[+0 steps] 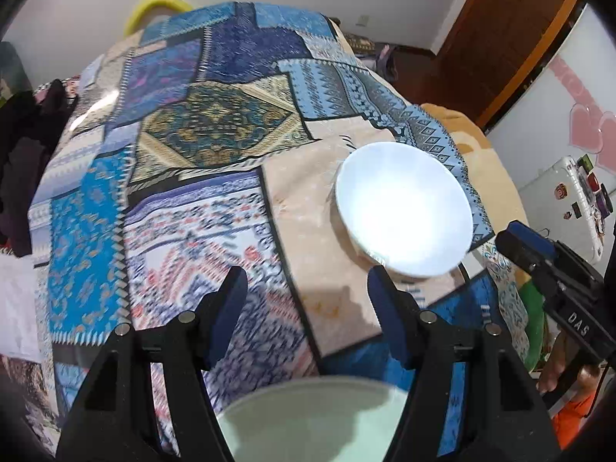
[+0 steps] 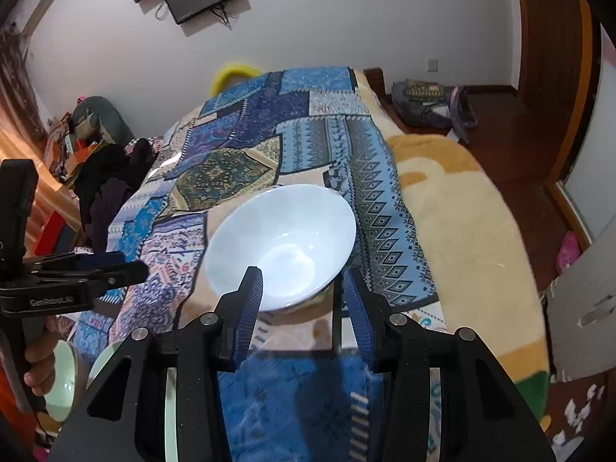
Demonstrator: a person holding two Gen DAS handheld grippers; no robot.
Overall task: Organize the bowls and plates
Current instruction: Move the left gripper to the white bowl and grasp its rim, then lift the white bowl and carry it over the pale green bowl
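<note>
A white bowl [image 2: 285, 242] sits upright on the patchwork cloth [image 2: 308, 146] that covers the bed. My right gripper [image 2: 302, 281] hovers at the bowl's near rim, open. One fingertip shows over the bowl's inside and the other just outside the rim, and neither pad presses on it. In the left wrist view the same bowl [image 1: 404, 208] lies ahead and to the right of my left gripper [image 1: 304, 281], which is open and holds nothing. A pale green plate [image 1: 312, 419] lies below the left gripper. The right gripper [image 1: 512, 240] enters from the right edge. The left gripper [image 2: 131, 267] shows side-on at the left.
Pale green dishes [image 2: 63, 377] lie at the lower left beside a hand [image 2: 38, 365]. A beige blanket [image 2: 462, 231] hangs off the bed's right side. Dark clothes [image 2: 111, 188] are piled at the left. A white case [image 1: 566, 200] stands at the right, and bags [image 2: 427, 104] lie on the floor.
</note>
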